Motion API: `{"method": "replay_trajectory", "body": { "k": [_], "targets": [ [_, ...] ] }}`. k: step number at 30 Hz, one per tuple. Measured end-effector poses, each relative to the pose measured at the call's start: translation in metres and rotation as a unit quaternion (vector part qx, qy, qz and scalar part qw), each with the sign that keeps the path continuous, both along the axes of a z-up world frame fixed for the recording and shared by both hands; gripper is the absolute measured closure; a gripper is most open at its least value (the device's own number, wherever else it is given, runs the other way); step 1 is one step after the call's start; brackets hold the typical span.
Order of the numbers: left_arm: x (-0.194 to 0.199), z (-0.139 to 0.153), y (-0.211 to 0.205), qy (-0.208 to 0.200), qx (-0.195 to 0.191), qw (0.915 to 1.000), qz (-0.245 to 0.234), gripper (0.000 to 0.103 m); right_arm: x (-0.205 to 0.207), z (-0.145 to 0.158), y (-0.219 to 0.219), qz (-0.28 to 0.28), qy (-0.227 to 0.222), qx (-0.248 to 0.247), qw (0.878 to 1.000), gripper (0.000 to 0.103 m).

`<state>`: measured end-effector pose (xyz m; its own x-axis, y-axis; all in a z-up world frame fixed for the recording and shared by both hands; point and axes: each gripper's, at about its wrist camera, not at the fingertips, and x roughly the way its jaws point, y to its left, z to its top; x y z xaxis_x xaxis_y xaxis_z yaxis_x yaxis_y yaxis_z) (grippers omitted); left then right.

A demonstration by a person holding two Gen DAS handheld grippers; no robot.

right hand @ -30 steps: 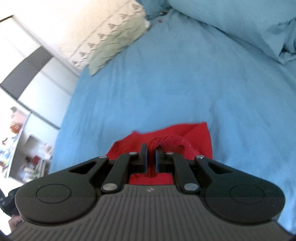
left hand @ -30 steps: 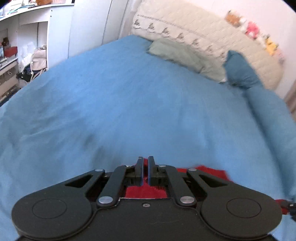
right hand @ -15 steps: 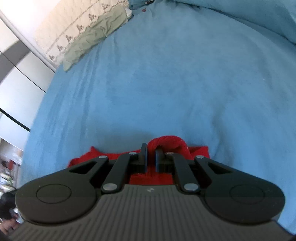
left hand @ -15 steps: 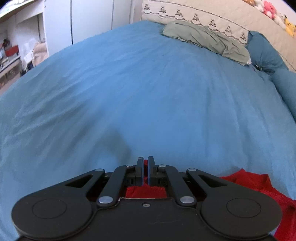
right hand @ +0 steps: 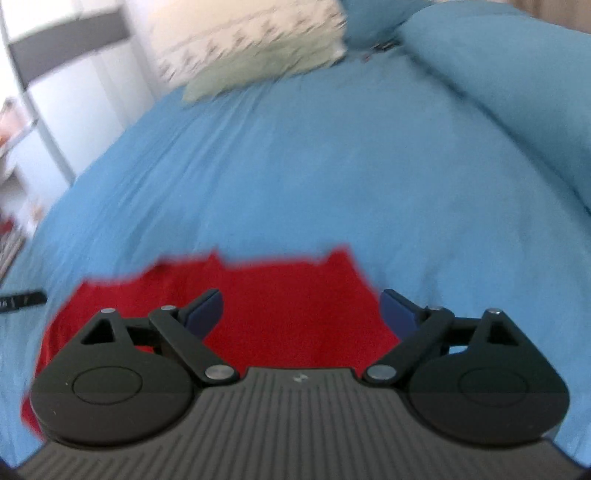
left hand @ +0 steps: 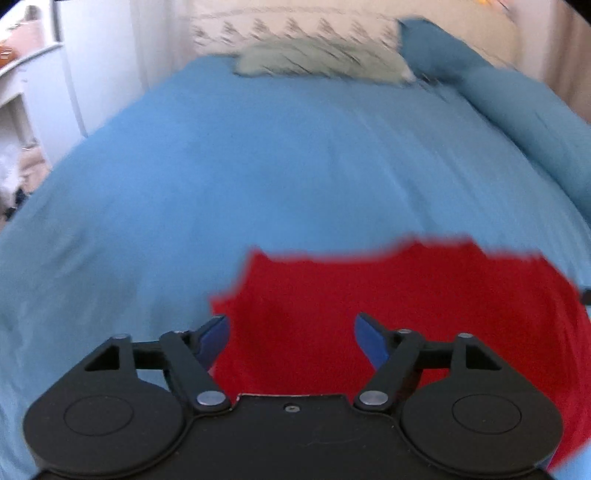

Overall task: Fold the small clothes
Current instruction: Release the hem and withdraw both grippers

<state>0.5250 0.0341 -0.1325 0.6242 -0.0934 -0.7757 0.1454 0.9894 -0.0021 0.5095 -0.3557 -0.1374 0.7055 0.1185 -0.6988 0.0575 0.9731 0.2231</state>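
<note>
A small red garment (left hand: 406,295) lies flat on the blue bedspread (left hand: 277,166). In the left wrist view it fills the lower right, and my left gripper (left hand: 291,332) is open over its left part, holding nothing. In the right wrist view the red garment (right hand: 288,306) lies low in the middle, and my right gripper (right hand: 301,308) is open over its right part, empty. The tip of the left gripper (right hand: 22,299) shows at the far left of the right wrist view. Both views are motion-blurred.
A grey-green pillow (left hand: 321,62) and a cream patterned pillow (left hand: 295,26) lie at the head of the bed. A blue pillow and rolled blue duvet (left hand: 524,110) run along the right side. White shelves and cupboards (left hand: 33,92) stand to the left.
Both grippers were shut on the red garment; now both are open and the garment lies released and spread flat on the bed. Both cameras have swung towards the head of the bed.
</note>
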Motion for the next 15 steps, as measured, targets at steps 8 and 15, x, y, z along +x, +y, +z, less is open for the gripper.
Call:
{"method": "replay_trajectory", "body": {
  "k": [8, 15],
  "targets": [
    [-0.022, -0.057, -0.009, 0.044, 0.027, 0.9986, -0.008, 0.008, -0.008, -0.058, 0.006, -0.001, 0.063, 0.010, 0.998, 0.000],
    [-0.042, -0.020, -0.021, 0.024, 0.044, 0.9988, 0.000, 0.008, -0.039, -0.025, 0.001, 0.012, 0.028, 0.015, 0.999, 0.000]
  ]
}}
